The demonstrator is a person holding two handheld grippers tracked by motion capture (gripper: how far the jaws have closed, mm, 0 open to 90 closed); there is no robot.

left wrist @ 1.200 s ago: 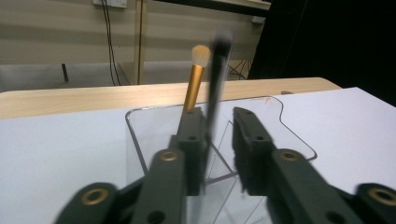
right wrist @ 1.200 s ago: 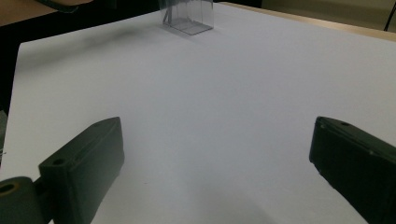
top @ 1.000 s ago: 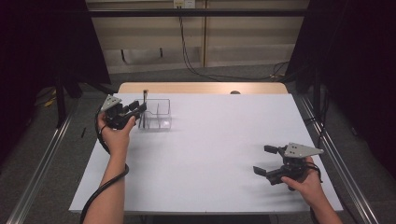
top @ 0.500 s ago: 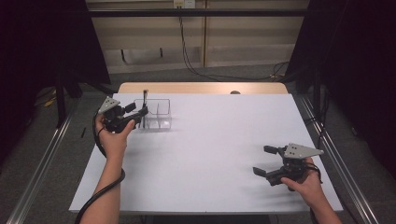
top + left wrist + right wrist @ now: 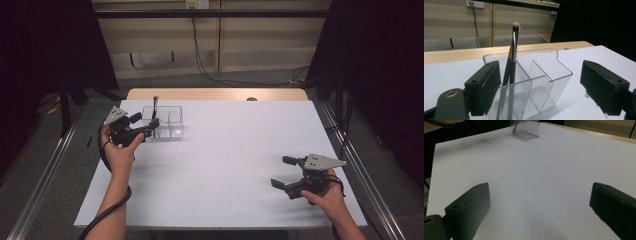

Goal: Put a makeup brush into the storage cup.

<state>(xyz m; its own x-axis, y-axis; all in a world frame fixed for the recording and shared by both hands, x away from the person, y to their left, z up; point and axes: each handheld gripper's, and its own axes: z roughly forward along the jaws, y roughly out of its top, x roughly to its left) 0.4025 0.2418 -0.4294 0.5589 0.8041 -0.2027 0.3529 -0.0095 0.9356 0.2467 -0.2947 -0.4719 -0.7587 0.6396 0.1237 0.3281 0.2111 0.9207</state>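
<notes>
Since 1 second ago, left gripper (image 5: 150, 126) jaws have been opening, now wide and empty (brush (image 5: 513, 53) freed), standing in the clear organizer's (image 5: 541, 75) left compartment. Back straight out without clipping it. Right gripper (image 5: 284, 171) rests open, empty.

one clear organizer (image 5: 541, 82), one makeup brush (image 5: 514, 50), two grippers

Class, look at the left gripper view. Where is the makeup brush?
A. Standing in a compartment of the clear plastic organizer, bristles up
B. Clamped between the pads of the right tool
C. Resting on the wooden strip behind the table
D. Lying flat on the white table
A: the makeup brush stands nearly upright inside the clear organizer, bristles on top, with the left tool open around it and not touching.
</notes>
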